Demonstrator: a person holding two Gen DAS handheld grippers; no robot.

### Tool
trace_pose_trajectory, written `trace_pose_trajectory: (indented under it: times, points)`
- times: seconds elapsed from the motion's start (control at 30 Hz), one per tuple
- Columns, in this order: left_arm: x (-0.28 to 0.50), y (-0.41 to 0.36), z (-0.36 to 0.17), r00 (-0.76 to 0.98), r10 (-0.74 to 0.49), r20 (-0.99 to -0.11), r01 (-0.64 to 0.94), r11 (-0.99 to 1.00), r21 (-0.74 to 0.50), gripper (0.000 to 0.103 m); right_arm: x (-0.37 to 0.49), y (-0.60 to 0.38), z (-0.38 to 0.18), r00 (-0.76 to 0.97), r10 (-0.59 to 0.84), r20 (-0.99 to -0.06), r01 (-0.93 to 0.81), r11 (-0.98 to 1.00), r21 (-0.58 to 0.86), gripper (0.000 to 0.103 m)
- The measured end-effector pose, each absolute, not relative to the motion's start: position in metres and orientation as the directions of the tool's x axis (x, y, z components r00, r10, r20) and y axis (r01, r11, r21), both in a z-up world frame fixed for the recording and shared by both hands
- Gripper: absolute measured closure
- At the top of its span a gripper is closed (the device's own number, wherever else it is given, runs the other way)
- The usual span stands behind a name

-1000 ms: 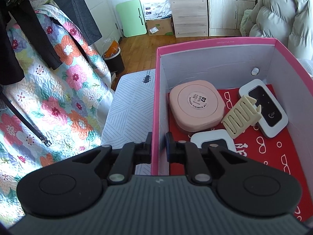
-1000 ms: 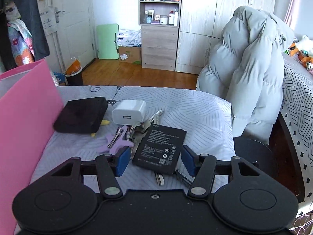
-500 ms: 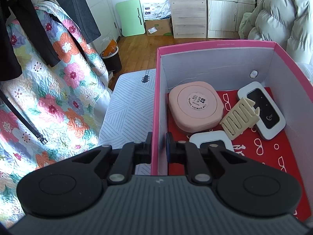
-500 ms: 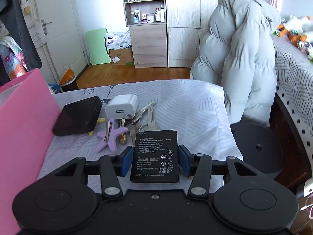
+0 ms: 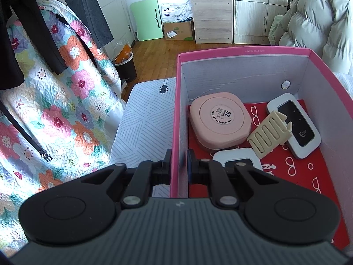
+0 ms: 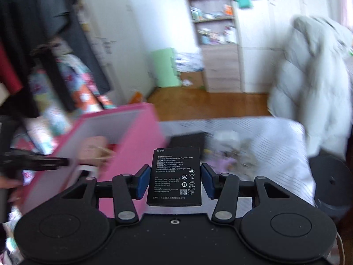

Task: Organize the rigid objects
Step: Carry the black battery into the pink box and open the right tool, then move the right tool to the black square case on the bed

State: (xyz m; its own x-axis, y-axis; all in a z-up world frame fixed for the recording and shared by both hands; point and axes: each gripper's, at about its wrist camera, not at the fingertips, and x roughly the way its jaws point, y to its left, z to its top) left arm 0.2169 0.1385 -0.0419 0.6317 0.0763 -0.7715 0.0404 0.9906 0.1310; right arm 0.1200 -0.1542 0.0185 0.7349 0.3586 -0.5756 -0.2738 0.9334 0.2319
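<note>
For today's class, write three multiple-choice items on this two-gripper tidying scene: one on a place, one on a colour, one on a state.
1. Where does the cream plastic hair claw lie?
A. on the bedspread
B. inside the pink cardboard box
C. on the floor

2. What colour is the box's floor lining?
A. red
B. green
C. yellow

3. What is the right gripper doing?
A. standing empty
B. gripping the flat black battery
C. gripping keys

Answers: 1 B, the claw rests among devices within the box walls. 2 A, red with white spectacle prints. 3 B, the blue pads press the battery's sides.
</note>
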Motion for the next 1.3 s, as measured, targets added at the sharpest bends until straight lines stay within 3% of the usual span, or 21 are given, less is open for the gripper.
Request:
trace_pose_trajectory:
  times: [0.1, 0.2, 0.4, 0.53, 0.97, 1.3]
  points:
    - [0.216, 0.138, -0.042, 0.632, 0.074, -0.772, 0.039, 0.991, 0.127, 0.092, 0.116, -0.115, 0.035, 0.697, 0.445, -0.563, -0.416, 0.89, 0.188, 0.048]
    - [0.216, 0.138, -0.042, 0.632, 0.074, -0.772, 0.039, 0.991, 0.127, 0.092, 0.127, -0.077, 0.033, 0.626, 0.482, -0.613, -0.513, 0.847, 0.142, 0.048]
    - [0.216, 0.141, -0.042, 0.632, 0.067, -0.772, 0.036, 0.993, 0.116, 0.092, 0.172, -0.029, 0.002, 0.507, 0.421, -0.752, -0.521, 0.845, 0.122, 0.048]
    - [0.216, 0.141, -0.042, 0.632, 0.07, -0.772, 0.033, 0.993, 0.117, 0.092, 0.185, -0.009, -0.005, 0.514, 0.352, -0.782, -0.506, 0.861, 0.054, 0.047]
    - [0.217, 0.14, -0.043, 0.633, 0.076, -0.771, 0.034, 0.991, 0.126, 0.092, 0.14, -0.1, 0.032, 0.685, 0.378, -0.623, -0.399, 0.91, 0.113, 0.037]
    - [0.217, 0.137, -0.041, 0.628, 0.079, -0.774, 0.027, 0.992, 0.123, 0.092, 0.126, -0.195, 0.01, 0.731, 0.231, -0.642, -0.205, 0.972, 0.116, 0.037]
